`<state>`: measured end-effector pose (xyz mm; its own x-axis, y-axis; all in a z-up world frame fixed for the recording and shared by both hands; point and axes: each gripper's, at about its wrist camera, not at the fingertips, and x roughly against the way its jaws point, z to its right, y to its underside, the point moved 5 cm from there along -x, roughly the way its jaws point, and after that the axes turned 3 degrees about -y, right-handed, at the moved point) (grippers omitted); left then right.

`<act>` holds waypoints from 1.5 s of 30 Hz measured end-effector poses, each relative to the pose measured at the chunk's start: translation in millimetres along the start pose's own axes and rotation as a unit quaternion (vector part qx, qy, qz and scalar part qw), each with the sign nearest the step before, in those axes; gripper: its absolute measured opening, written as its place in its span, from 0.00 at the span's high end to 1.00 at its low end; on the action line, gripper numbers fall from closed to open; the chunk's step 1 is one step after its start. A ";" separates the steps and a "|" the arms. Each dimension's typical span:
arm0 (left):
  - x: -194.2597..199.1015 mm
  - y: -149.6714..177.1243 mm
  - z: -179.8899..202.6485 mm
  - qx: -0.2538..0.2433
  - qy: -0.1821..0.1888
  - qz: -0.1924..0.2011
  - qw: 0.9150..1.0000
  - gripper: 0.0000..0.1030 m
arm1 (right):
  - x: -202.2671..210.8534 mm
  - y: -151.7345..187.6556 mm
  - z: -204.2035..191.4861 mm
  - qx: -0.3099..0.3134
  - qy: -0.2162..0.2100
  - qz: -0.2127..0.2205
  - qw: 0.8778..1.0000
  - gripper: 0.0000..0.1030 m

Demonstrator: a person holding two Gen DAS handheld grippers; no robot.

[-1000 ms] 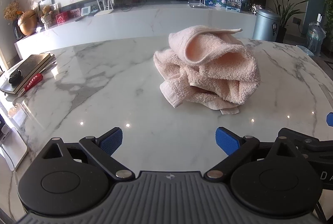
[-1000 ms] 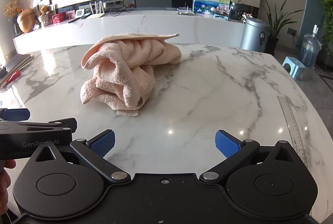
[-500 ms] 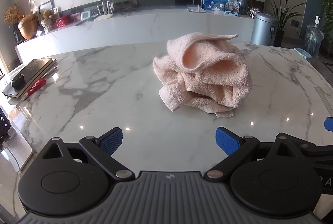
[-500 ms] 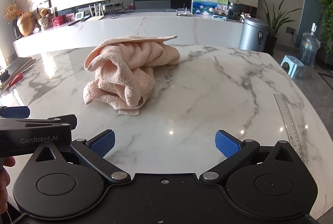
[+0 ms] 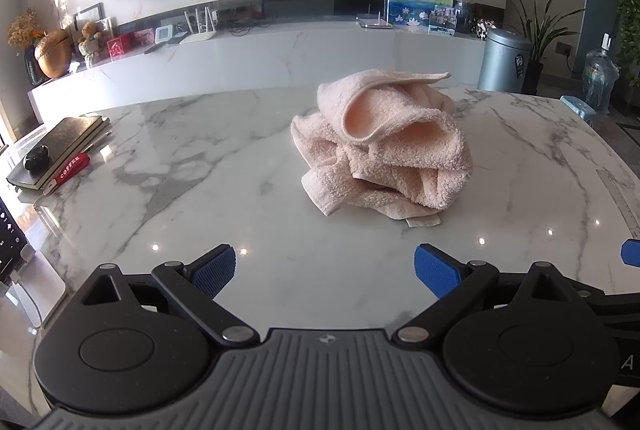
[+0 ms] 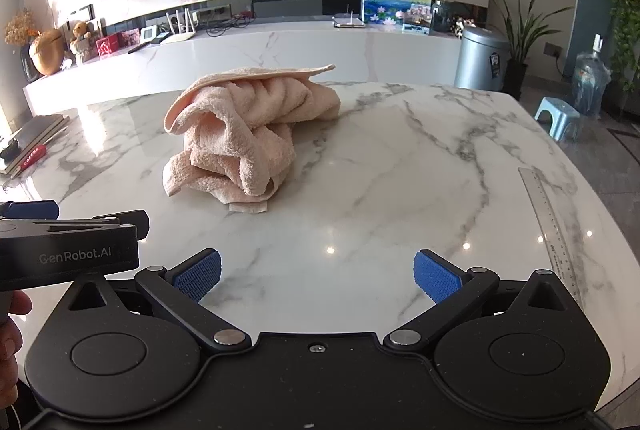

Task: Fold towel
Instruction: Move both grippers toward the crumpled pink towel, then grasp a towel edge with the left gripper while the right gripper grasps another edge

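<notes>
The towel (image 5: 384,146) is heaped mid-bench (image 5: 200,190), untouched. Both the left tool (image 5: 324,268) and right tool (image 6: 317,272) are held spread, empty, near the front edge. Unfolding is judged next: a corner must be found.

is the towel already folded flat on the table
No, the towel sits in a crumpled heap on the marble table, with both tongs open and clear of it.

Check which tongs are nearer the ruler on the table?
Right. The ruler lies just ahead and right of the right tongs. From the left tongs it sits far off at the table's right edge, beyond the right tongs.
</notes>
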<state>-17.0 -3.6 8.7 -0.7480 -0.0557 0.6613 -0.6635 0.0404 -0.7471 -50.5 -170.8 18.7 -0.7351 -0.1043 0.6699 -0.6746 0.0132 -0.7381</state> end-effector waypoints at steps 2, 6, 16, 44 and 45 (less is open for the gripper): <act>0.5 -0.5 -0.1 0.001 0.000 0.000 1.000 0.05 | 0.2 -0.3 -0.1 0.000 -0.001 0.000 1.000 0.00; 0.5 -2.1 -0.7 0.000 -0.001 0.001 1.000 0.05 | -0.2 -1.4 -0.6 0.000 -0.003 0.000 1.000 0.00; -5.2 -5.2 -1.6 -0.002 0.001 -0.001 1.000 0.05 | -8.8 -7.7 2.1 0.008 -0.011 -0.005 1.000 0.00; -35.1 -54.2 -1.0 -0.031 0.024 -0.004 0.999 0.05 | -41.9 -70.2 15.7 0.046 -0.030 -0.011 0.998 0.00; -37.0 -56.3 -1.3 -0.034 0.025 -0.003 0.999 0.05 | -42.9 -73.0 16.1 0.048 -0.031 -0.011 0.998 0.00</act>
<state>48.0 -2.5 26.4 -0.7424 -0.0060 0.6700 -0.6665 0.1084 -0.7376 31.4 -183.4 42.5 -0.7128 -0.1654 0.6816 -0.6782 -0.0849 -0.7299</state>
